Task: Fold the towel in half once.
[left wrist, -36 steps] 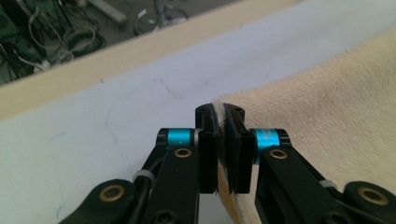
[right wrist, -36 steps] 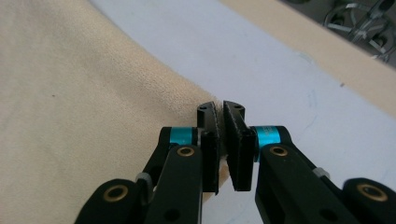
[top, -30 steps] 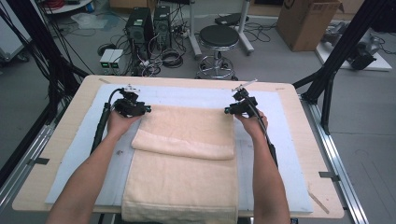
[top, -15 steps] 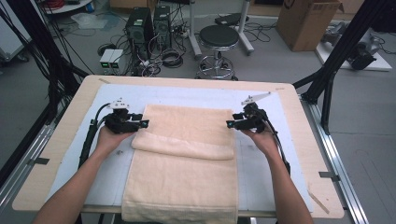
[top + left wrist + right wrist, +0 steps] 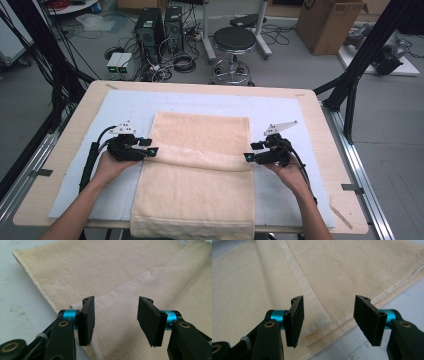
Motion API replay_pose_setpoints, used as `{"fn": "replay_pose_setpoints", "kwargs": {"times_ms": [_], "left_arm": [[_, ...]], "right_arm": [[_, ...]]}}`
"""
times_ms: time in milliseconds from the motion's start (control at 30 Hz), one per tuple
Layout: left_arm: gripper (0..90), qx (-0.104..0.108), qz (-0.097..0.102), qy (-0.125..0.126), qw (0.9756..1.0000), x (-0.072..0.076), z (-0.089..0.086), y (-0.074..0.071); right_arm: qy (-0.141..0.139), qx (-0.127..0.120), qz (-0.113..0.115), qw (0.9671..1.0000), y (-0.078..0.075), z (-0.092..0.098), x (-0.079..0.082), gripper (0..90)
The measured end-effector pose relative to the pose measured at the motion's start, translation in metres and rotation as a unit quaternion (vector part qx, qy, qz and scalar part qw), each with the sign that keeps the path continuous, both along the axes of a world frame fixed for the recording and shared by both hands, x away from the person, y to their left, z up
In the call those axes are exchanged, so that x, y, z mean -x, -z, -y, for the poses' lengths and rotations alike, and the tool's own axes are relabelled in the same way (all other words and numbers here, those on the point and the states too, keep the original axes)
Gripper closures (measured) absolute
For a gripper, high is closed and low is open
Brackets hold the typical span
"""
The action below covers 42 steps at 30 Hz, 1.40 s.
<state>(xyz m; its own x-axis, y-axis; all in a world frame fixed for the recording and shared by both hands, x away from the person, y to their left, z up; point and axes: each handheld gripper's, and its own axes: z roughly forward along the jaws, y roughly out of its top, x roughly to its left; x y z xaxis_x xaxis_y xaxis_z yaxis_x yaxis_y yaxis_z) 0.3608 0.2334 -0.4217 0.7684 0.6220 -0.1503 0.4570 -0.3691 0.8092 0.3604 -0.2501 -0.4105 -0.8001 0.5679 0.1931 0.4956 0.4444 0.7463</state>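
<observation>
Here, a cream towel [image 5: 200,175] is laid flat on the pale mat [image 5: 125,105] of the table [image 5: 65,145], its far part folded back toward the near side so that the hemmed edge crosses its middle. The left gripper [image 5: 152,151] is held just beside the left end of that fold, the right gripper [image 5: 248,157] just beside the right end. Both pairs of jaws have just been opening and are spread, with nothing pinched between them.
</observation>
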Motion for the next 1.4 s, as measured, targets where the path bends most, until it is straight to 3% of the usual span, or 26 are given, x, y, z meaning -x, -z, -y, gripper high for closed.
{"fn": "replay_pose_setpoints", "kwargs": {"times_ms": [67,233,433,600,700,767,833,867,1000,1067,1100,1233,1400], "left_arm": [[49.2,-0.006,-0.001,0.006,1.0,0.001,0.002,0.0],[52.4,-0.009,-0.013,-0.014,0.9998,0.0,0.001,0.002],[57.6,0.004,-0.017,-0.04,0.999,0.005,-0.004,0.013],[50.0,0.01,0.002,-0.075,0.9971,0.005,-0.012,0.008],[47.2,0.016,-0.006,-0.091,0.9957,0.002,-0.017,0.008],[47.6,0.01,-0.022,-0.086,0.996,0.001,-0.017,0.011],[54.3,0.008,-0.03,-0.071,0.997,0.001,-0.015,0.013],[58.2,0.002,-0.028,-0.068,0.9973,0.001,-0.013,0.014],[79.1,0.013,-0.021,-0.058,0.998,0.004,-0.012,0.011],[83.6,0.019,-0.02,-0.054,0.9981,0.005,-0.012,0.009],[85.7,0.012,-0.016,-0.05,0.9985,0.006,-0.013,0.008],[87.3,0.02,-0.011,-0.043,0.9988,0.011,-0.016,0.005],[87.9,0.024,-0.004,-0.04,0.9989,0.018,-0.021,0.006]], "right_arm": [[0.0,-0.001,-0.006,1.0,0.005,-0.001,0.003,41.6],[0.001,-0.003,-0.014,0.9999,0.015,-0.007,0.006,42.9],[-0.014,0.002,-0.02,0.9997,0.021,-0.013,0.008,55.3],[-0.016,-0.003,-0.025,0.9996,0.02,-0.01,0.008,68.5],[-0.019,-0.009,-0.028,0.9994,0.018,-0.006,0.009,71.2],[-0.022,-0.013,-0.027,0.9993,0.018,-0.005,0.009,72.7],[-0.024,-0.011,-0.03,0.9992,0.019,-0.006,0.009,75.6],[-0.025,-0.008,-0.035,0.999,0.019,-0.006,0.01,76.7],[-0.032,-0.005,-0.03,0.999,0.018,-0.008,0.01,80.9],[-0.033,-0.011,-0.027,0.999,0.017,-0.007,0.01,84.6],[-0.033,-0.013,-0.027,0.999,0.015,-0.006,0.011,84.6],[-0.033,-0.025,-0.018,0.999,0.011,-0.003,0.014,84.7],[-0.041,-0.022,-0.028,0.9985,0.012,-0.004,0.016,84.7]]}}
